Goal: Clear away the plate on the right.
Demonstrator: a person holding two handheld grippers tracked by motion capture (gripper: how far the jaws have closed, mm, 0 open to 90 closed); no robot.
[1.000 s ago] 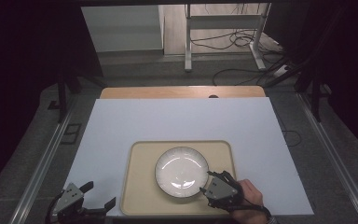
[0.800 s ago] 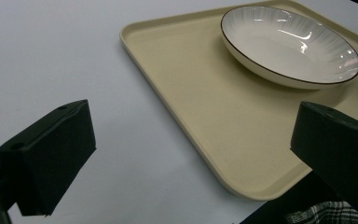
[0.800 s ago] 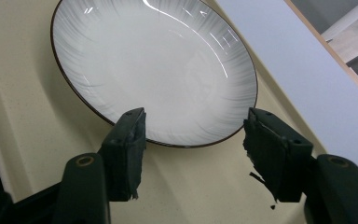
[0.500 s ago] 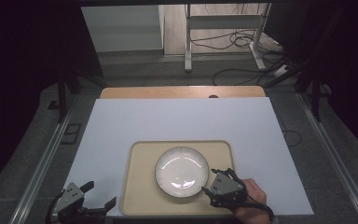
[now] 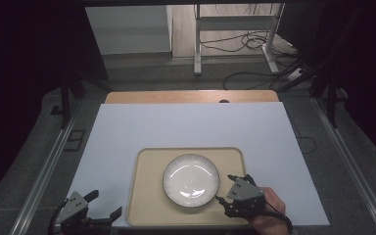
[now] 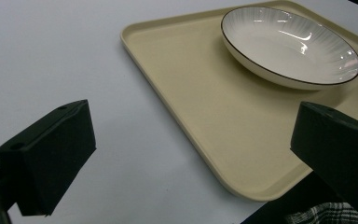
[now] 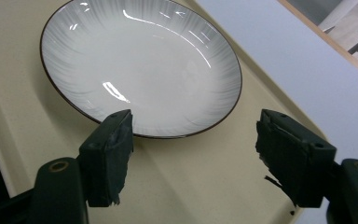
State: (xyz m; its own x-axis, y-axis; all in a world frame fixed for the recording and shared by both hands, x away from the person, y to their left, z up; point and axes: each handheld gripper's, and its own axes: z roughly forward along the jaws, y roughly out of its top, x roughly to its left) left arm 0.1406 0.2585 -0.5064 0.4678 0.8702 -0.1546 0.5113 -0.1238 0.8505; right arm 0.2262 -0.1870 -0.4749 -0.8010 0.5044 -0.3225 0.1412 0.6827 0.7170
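The plate (image 5: 191,180) is sitting on the tray (image 5: 149,196), a little toward the tray's right edge and roughly midway between its near and far edges. The right gripper (image 5: 223,188) is hanging just beside the plate's near-right rim, over the tray's near-right corner, so the plate is lying ahead and to the left of it. Its jaws have just been opening and are now standing apart with nothing between them (in the right gripper view the rim is showing just beyond the tips). The left gripper (image 5: 104,204) is waiting off the tray's near-left corner, jaws wide and empty, well apart from the plate. The right one is clearly the nearer.
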